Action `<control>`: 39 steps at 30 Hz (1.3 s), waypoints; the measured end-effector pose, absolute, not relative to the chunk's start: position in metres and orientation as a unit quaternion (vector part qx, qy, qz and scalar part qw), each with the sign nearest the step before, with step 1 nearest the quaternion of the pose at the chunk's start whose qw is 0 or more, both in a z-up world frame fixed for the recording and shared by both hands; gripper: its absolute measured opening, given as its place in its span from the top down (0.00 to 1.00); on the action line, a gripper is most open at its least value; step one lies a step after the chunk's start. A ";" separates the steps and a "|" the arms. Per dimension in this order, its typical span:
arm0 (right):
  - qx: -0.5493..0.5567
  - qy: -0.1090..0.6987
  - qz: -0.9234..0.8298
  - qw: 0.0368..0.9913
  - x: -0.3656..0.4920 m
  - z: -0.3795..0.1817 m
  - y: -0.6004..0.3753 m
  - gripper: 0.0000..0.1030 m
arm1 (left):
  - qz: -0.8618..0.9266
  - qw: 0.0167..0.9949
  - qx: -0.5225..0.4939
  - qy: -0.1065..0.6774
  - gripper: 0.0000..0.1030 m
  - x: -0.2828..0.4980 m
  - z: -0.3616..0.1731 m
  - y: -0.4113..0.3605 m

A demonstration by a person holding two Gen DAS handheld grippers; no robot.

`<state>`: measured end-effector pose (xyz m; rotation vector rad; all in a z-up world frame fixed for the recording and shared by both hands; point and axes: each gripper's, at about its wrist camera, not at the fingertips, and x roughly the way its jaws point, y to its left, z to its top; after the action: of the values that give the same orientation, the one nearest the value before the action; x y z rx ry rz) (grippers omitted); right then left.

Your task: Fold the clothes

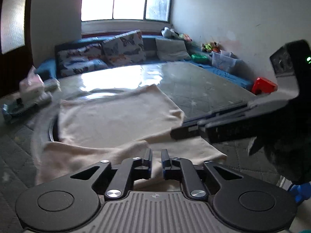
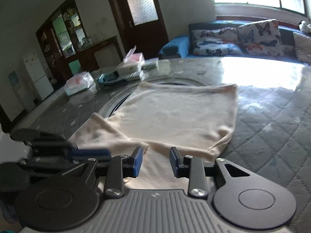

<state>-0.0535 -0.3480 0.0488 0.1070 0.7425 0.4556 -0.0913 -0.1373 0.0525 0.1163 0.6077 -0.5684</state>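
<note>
The left gripper [image 1: 156, 154] has its jaws a narrow gap apart with nothing pinched between them; the cream garment [image 1: 118, 120] lies just beneath and ahead. The right gripper [image 2: 156, 152] stands with a moderate gap, pads clear of the cloth, over the garment's near edge. Beyond both jaws the garment spreads flat, one side folded over, on the quilted grey table cover [image 2: 272, 116]. Farther left of the right jaws sit plastic-wrapped packages [image 2: 80, 82]; butterfly cushions [image 1: 124, 47] rest far ahead.
</note>
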 end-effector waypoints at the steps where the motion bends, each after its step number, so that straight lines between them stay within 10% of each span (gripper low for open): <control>1: 0.051 0.364 0.225 0.902 -0.052 0.046 -0.344 0.70 | -0.269 0.917 0.055 0.291 0.70 -0.090 0.054 -0.131; 11: 0.036 0.395 0.237 0.887 -0.037 0.023 -0.307 0.69 | -0.125 0.950 0.049 0.283 0.48 -0.094 0.048 -0.042; 17: 0.006 0.395 0.236 0.888 -0.038 0.028 -0.295 0.95 | -0.105 0.944 0.033 0.311 0.44 -0.100 0.031 -0.022; 39: -0.080 0.250 0.182 0.948 -0.061 0.129 -0.318 0.96 | -0.104 0.938 0.084 0.320 0.46 -0.096 0.014 -0.045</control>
<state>-0.0611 -0.3180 0.1287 -0.1623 0.5082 0.3699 -0.0957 -0.0448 0.0144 0.1708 0.6542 -0.2125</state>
